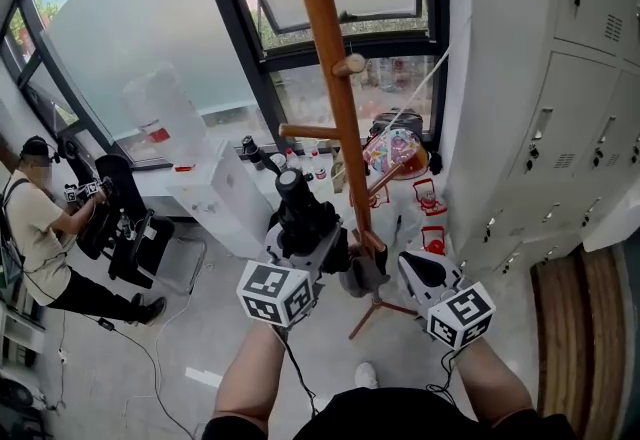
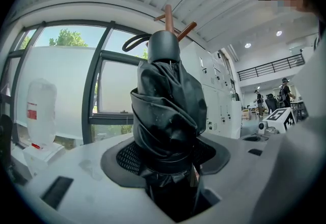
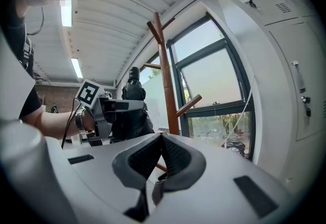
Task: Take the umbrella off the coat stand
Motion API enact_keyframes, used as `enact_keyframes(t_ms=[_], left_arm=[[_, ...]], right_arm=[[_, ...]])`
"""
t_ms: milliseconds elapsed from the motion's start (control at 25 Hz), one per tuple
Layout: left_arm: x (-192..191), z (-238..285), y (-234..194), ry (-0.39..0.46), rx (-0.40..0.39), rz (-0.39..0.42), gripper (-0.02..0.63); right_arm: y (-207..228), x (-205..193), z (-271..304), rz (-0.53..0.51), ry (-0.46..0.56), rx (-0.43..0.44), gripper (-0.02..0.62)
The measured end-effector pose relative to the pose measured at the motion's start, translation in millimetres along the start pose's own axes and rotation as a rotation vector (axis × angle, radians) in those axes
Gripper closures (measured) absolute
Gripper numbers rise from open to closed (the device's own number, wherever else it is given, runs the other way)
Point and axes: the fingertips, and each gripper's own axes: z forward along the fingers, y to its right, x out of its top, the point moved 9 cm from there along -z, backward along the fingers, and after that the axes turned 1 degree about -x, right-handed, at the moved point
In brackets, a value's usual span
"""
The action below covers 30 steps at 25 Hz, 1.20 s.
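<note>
Left gripper view: my left hand-held gripper clamps its mesh-textured jaws on the folded umbrella, crumpled matt black fabric with a rounded cap, standing upright between them. Just beyond rises the smooth round wooden stand. My right hand-held gripper is closed on nothing.

We count: one umbrella; one coat stand, four pegs showing. Two grippers: left hand-held gripper, right hand-held gripper. Far left: one seated person, one big water bottle.
</note>
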Motion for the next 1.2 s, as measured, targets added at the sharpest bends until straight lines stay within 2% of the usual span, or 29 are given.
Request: enact_keyframes(t_ms=[520,1200], left_arm=[[-19,-51,50,-0.041,0.076,-0.027,0.362],[-59,-107,173,-0.094,0.131,-0.071,0.362]], right_arm=[[-17,0,-39,-0.022,0.001,0.078,0.541],[-28,-17,-125,-0.046,-0.022,0.178,0.541]])
